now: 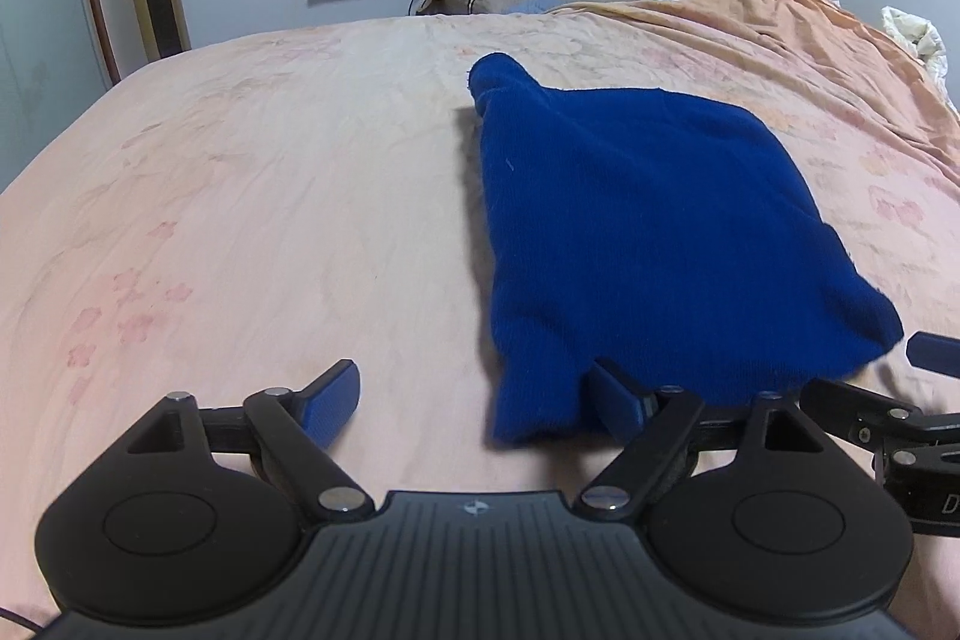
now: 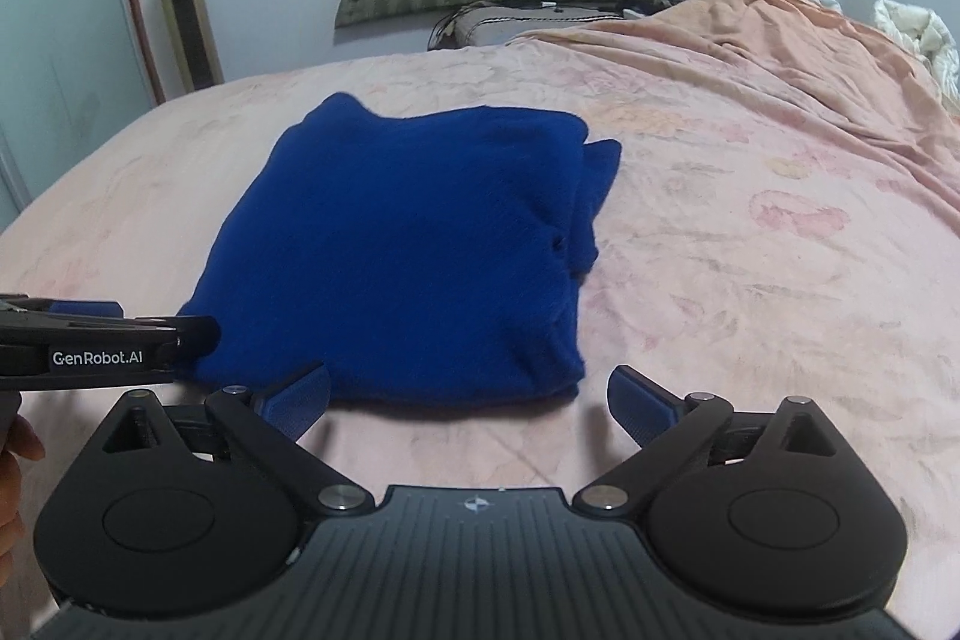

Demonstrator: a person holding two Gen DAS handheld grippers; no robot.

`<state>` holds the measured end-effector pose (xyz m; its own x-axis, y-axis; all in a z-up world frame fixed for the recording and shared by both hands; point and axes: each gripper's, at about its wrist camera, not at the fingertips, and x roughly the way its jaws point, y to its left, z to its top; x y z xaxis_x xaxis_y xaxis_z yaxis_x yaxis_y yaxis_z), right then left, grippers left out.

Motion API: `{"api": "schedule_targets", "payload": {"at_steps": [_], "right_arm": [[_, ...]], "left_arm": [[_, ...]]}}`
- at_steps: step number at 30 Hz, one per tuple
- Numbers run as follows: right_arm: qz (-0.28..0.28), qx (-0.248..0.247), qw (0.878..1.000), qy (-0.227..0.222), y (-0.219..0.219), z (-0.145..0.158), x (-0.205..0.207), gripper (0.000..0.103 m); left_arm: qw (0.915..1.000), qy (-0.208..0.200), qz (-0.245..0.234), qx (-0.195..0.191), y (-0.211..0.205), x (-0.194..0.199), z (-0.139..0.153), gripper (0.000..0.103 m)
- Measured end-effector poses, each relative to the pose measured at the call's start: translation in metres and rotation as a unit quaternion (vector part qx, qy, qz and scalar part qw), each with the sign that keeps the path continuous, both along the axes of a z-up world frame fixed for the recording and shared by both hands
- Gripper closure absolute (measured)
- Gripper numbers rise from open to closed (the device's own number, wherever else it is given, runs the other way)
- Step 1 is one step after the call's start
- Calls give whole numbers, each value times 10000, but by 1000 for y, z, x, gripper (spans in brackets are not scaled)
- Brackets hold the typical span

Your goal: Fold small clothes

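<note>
Blue sweater (image 2: pixel 408 244) lies folded in a neat square on the bed (image 2: pixel 750 250). Left tongs (image 1: pixel 480 400) and right tongs (image 2: pixel 468 400) are wide open and hold nothing. Folding looks done.

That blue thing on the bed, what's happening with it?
A person is folding a blue sweater on a pink bedsheet, using a two-finger gripper in each hand. The sweater lies folded into a rough square. Both the left gripper and the right gripper are open at its near edge and hold nothing; one left finger sits against the sweater's near corner.
</note>
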<state>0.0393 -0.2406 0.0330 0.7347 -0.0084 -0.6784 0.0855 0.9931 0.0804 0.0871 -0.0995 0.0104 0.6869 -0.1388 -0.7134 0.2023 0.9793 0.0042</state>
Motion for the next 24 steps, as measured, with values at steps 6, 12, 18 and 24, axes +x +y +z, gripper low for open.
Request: {"api": "schedule_targets", "payload": {"at_steps": [6, 12, 18, 24], "right_arm": [[80, -166, 9998, 40, 11, -1, -8, 1], [128, -313, 9994, 95, 20, -5, -16, 1], [102, -380, 9991, 150, 23, -9, -21, 1], [27, -319, 9993, 207, 19, -17, -23, 1]], "left_arm": [[10000, 23, -27, -33, 6, -15, -7, 18], [10000, 30, -41, 60, 6, -27, -15, 18], [10000, -54, 6, 51, 6, -32, -17, 18], [9998, -160, 14, 96, 4, -36, -21, 15]]}}
